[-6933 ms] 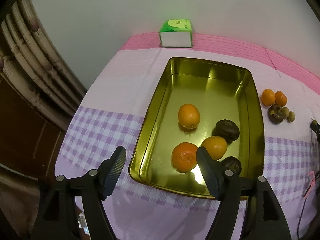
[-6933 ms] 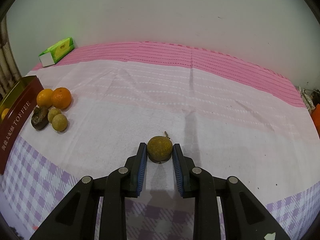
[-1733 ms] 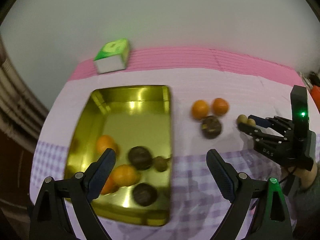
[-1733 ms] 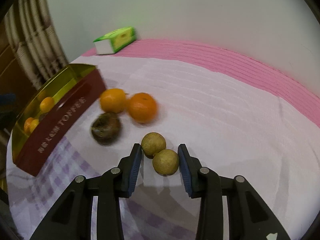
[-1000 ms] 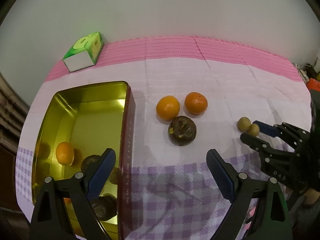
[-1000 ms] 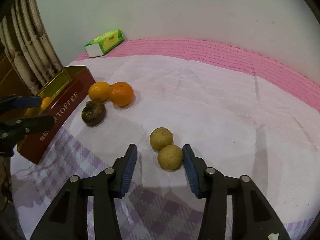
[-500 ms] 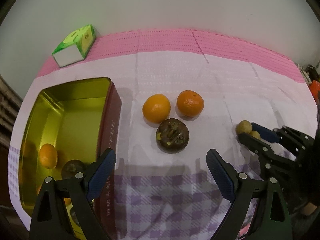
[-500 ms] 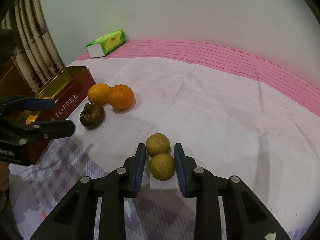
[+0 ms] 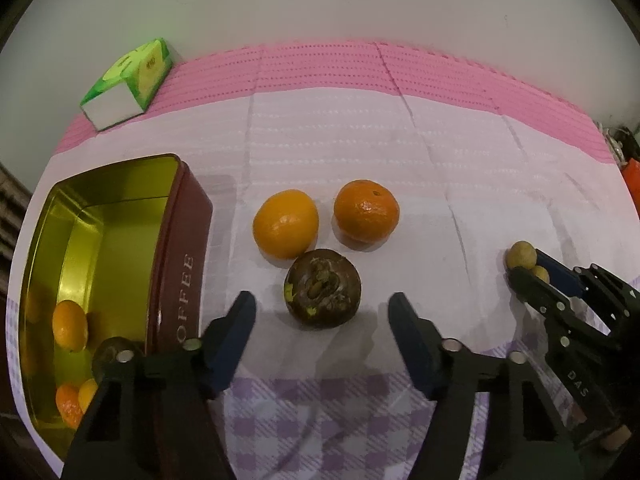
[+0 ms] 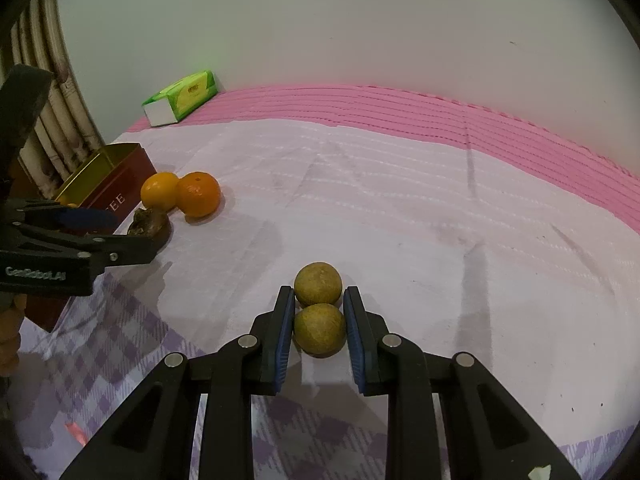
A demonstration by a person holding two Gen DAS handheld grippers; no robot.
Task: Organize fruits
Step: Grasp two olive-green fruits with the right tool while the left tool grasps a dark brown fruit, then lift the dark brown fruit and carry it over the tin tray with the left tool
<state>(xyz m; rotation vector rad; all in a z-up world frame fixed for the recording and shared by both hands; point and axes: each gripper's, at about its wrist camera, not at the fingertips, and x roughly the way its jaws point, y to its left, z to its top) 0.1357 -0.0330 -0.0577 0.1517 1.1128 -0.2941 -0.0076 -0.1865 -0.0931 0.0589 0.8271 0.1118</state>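
A dark brown mangosteen (image 9: 323,288) lies on the cloth between the fingers of my left gripper (image 9: 322,320). Its jaws are closing, with a gap still showing on each side of the fruit. Two oranges (image 9: 286,224) (image 9: 366,210) sit just beyond it. My right gripper (image 10: 318,296) is shut on the nearer of two small tan fruits (image 10: 319,330). The other small fruit (image 10: 318,284) rests against it past the fingertips. The gold tin (image 9: 176,216) at the left holds oranges and dark fruit.
A green tissue box (image 9: 132,80) lies at the back left near the wall. The tin's red wall (image 10: 120,196) stands close behind the mangosteen (image 10: 150,220). The right gripper (image 9: 524,268) reaches in from the right of the left wrist view. Curtains hang at the far left.
My left gripper came down and closer over the mangosteen and its jaws narrowed around it. My right gripper closed from wide apart onto the nearer small tan fruit.
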